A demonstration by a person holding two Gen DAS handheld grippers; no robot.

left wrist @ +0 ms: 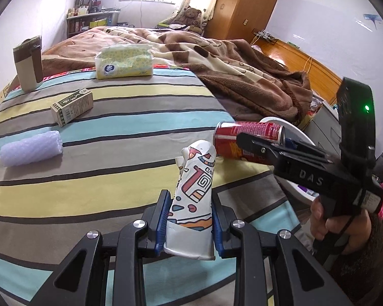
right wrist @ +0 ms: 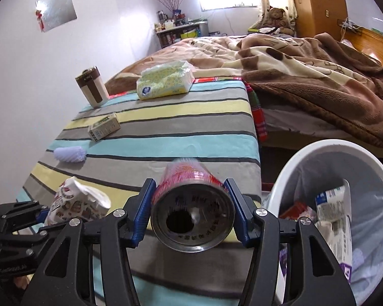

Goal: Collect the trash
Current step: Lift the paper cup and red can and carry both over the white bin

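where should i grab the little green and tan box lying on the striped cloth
Grip the box across its two long side faces near mid-length, coming down from above. It lies flat on the striped cloth with clear space around it, so the narrow width suits the jaws.

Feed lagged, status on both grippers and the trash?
Left gripper shut on crushed paper cup. Right gripper shut on red can. Bin beside, nothing blocking.

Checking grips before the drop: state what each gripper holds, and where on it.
Left gripper is shut on the crushed paper cup, near its base. Right gripper grips the red can across its sides, near the opened end.
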